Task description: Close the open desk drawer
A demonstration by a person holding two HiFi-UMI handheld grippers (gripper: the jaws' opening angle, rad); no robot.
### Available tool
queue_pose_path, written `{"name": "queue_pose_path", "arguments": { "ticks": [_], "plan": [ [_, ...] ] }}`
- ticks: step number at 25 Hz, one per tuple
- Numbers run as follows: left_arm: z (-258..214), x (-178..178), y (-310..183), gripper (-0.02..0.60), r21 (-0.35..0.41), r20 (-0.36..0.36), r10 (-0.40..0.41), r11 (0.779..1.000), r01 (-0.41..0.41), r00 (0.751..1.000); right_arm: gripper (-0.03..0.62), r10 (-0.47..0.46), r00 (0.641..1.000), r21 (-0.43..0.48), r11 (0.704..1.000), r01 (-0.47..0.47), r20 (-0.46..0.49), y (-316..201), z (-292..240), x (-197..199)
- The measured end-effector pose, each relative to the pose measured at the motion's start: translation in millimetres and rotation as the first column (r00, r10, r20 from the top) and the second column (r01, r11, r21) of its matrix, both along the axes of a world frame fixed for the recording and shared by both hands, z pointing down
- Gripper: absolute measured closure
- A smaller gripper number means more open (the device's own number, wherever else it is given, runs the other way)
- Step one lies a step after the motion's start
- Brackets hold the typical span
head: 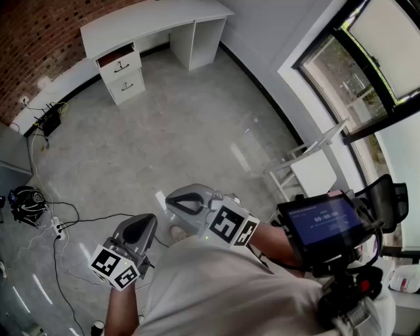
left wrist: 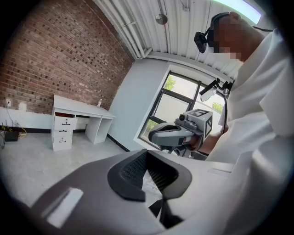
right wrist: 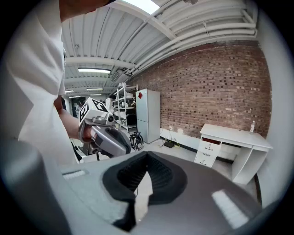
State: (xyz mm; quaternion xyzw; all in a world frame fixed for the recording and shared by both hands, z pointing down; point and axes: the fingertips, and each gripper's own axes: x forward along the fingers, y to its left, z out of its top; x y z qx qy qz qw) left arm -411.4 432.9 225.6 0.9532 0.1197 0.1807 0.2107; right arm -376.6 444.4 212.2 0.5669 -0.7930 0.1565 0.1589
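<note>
Drawer: top drawer point(head: 117, 57) of the white table point(head: 157, 18) juts open, far left across the floor.
Left tongs point(head: 141, 226): closed, empty.
Right tongs point(head: 184, 203): closed, empty.
Progress: nothing done; approach and push remain.

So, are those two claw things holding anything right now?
Left gripper: closed, holding nothing.
Right gripper: closed, holding nothing.

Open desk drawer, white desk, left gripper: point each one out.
open desk drawer point(head: 128, 63), head view, on its white front panel.
white desk point(head: 154, 18), head view, on the bare top.
left gripper point(left wrist: 147, 158), left gripper view, between its closed jaw tips.
</note>
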Motion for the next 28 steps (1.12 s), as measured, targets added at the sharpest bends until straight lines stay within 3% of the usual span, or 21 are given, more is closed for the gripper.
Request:
{"name": "queue_pose_path", "arguments": {
  "ticks": [6, 10, 15, 18, 23, 28],
  "plan": [
    [2.2, 11.0, 6.4, 0.578, 0.011, 0.004, -0.001, 1.000, 0.001, 1.000, 0.592, -0.003, 1.000, -0.017, 1.000, 0.003, 0.014, 7.3, 8.0, 8.9],
    [8.6, 70.8, 20.4, 0.578, 0.004, 0.032, -0.013, 1.000, 0.013, 0.999, 0.591, -0.009, 0.998, -0.035, 0.999, 0.011, 0.064, 25.1, 18.3, 69.9],
    [10.2, 147.4, 37.7, 0.578, 0.008, 0.014, 0.046, 0.999, -0.046, 0.999, 0.566, 0.026, 0.996, -0.003, 1.000, -0.026, 0.081, 33.9, 16.3, 152.5],
    [8.1, 182.4, 32.2, 0.578, 0.025, 0.004, 0.017, 1.000, -0.018, 1.000, 0.545, 0.022, 0.997, 0.015, 1.000, -0.023, 0.079, 32.5, 18.0, 188.7],
    [9.7, 204.8, 29.8, 0.558, 0.047, 0.001, -0.018, 0.999, 0.018, 1.000, 0.543, 0.043, 0.997, 0.028, 0.999, -0.045, 0.068, 38.7, 17.5, 219.7],
    [11.6, 214.9, 16.5, 0.557, 0.019, -0.006, -0.051, 0.999, 0.051, 0.999, 0.543, 0.079, 0.992, 0.007, 0.997, -0.080, 0.099, 33.3, 22.5, 239.2]
  ]
}}
